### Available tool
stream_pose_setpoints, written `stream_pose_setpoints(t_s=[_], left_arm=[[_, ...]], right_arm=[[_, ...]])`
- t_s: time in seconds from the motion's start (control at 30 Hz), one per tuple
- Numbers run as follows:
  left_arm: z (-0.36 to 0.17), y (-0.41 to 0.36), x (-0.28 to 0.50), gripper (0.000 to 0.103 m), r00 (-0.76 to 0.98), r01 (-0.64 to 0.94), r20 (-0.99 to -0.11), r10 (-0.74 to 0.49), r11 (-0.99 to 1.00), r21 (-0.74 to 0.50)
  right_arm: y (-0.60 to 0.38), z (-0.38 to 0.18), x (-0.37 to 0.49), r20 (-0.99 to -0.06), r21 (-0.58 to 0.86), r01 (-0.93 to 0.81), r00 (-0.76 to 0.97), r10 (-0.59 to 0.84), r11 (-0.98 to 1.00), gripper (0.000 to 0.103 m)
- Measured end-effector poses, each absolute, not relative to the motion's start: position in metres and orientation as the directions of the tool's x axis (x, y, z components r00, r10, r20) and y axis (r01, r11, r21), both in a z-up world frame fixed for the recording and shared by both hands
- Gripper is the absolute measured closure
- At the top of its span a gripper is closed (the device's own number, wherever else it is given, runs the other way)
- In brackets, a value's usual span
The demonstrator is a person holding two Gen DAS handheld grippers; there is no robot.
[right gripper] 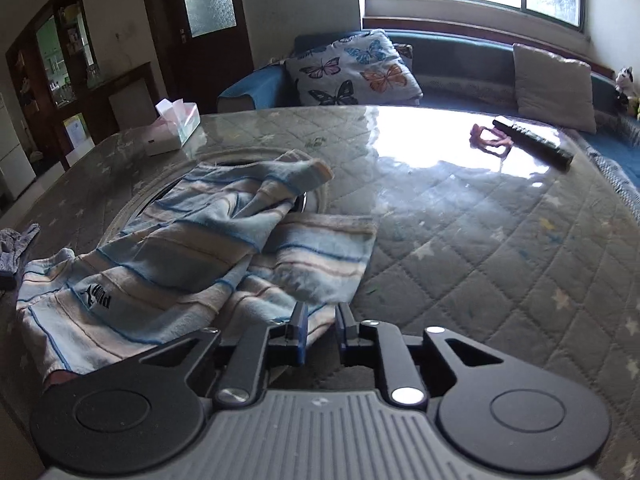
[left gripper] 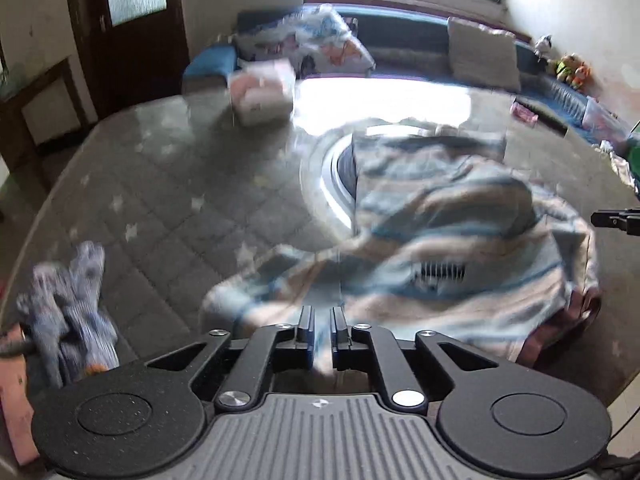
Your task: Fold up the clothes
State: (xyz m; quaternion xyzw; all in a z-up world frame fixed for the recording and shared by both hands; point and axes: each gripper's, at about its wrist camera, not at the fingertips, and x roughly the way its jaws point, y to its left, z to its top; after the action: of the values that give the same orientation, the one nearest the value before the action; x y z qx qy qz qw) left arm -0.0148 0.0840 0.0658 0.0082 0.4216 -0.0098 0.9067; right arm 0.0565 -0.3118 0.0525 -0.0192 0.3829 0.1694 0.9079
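Note:
A light blue striped shirt (right gripper: 192, 252) lies crumpled on the quilted table top (right gripper: 480, 240), partly folded over itself, logo facing up. It also shows blurred in the left wrist view (left gripper: 440, 240). My left gripper (left gripper: 322, 334) is nearly closed with a bit of the shirt's cloth between its fingers at the near edge. My right gripper (right gripper: 322, 330) stands at the shirt's right front corner, jaws a little apart, cloth edge lying between them; whether they pinch it is unclear. The right gripper's tip (left gripper: 616, 220) shows at the far right of the left wrist view.
A blue patterned garment (left gripper: 72, 312) lies at the table's left edge. A tissue box (right gripper: 172, 128), a black remote (right gripper: 532, 142) and a pink item (right gripper: 490, 138) lie farther back. A sofa with a butterfly cushion (right gripper: 352, 68) stands behind the table.

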Motion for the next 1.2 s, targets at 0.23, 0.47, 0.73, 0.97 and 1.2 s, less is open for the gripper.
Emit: stream_pose_setpoints(t_s=[0.23,0.47,0.73,0.97,1.2], left_arm=[[0.063,0.079,0.05,0.089,0.686,0.032,-0.727,-0.039,0.999,-0.023],[0.033,0.053,0.136,0.085,0.669,0.094,-0.736,-0.103,0.994,-0.053],[-0.002,0.031,0.208,0.077,0.652,0.121,-0.753,-0.094,0.992,-0.019],[-0.015,0.029,0.22,0.078,0.664,0.132,-0.742,-0.096,0.991,-0.01],[-0.012,0.026,0.216,0.102,0.68,0.171,-0.721,-0.129,0.985,-0.016]], right_arm=[[-0.308,0.047,0.096,-0.693,0.094,-0.318,0.659,0.292,0.943,0.069],[-0.283,0.033,0.136,-0.709,0.094,-0.353,0.632,0.311,0.931,0.061],[-0.265,0.019,0.174,-0.725,0.086,-0.365,0.615,0.309,0.927,0.061],[-0.253,0.013,0.194,-0.734,0.066,-0.387,0.605,0.307,0.92,0.06],[-0.238,0.018,0.203,-0.723,0.059,-0.415,0.61,0.325,0.908,0.06]])
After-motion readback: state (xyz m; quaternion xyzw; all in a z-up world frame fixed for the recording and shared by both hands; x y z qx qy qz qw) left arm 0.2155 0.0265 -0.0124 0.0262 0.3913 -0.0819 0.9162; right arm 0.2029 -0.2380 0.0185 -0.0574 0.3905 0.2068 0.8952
